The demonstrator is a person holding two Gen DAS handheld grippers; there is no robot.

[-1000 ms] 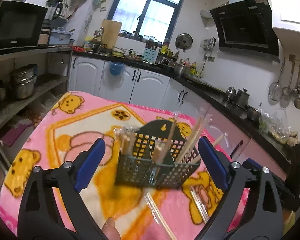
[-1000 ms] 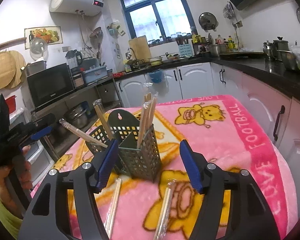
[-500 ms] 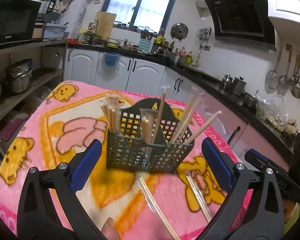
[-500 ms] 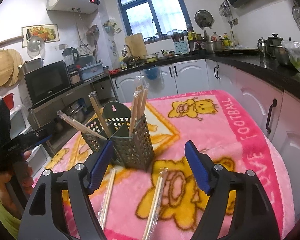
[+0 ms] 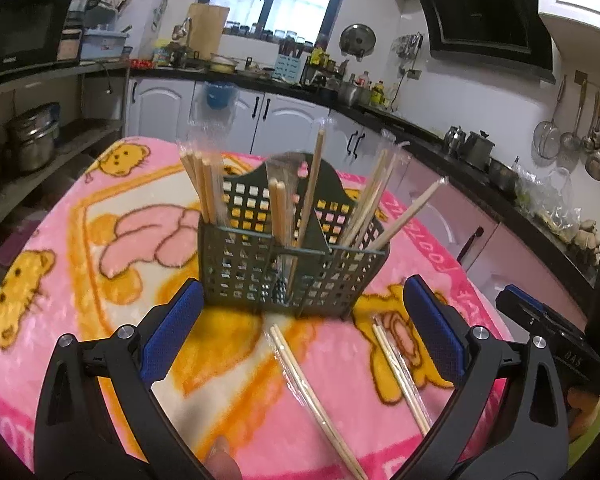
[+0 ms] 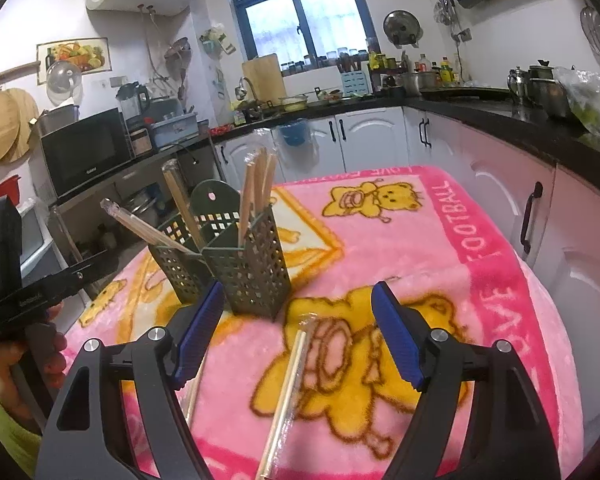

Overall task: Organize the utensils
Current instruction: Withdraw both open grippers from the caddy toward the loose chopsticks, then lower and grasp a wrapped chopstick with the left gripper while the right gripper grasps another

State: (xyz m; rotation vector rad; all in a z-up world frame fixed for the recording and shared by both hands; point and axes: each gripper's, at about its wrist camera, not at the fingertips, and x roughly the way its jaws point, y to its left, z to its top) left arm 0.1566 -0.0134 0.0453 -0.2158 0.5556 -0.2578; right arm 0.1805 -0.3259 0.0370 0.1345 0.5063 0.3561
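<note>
Blue ribbed pads line both our grippers. Our right gripper (image 6: 296,336) has just been widening and stands apart over a plastic-wrapped chopstick pair (image 6: 286,396) lying between its jaws, untouched. Our left gripper (image 5: 300,332) gapes too, empty, with two wrapped pairs (image 5: 312,396) on the fuzzy pink bear blanket (image 5: 60,280) ahead. Just beyond stands the dark perforated plastic caddy (image 5: 292,264), wooden chopsticks (image 5: 204,188) upright or leaning in its compartments.

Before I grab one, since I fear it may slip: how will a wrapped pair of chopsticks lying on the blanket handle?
The wrapped chopsticks look thin and stiff, so probably light. The clear glossy sleeve may slide between the pads. Lying flat on the soft blanket, they may sink in a little, so pinching across the middle seems wise.
</note>
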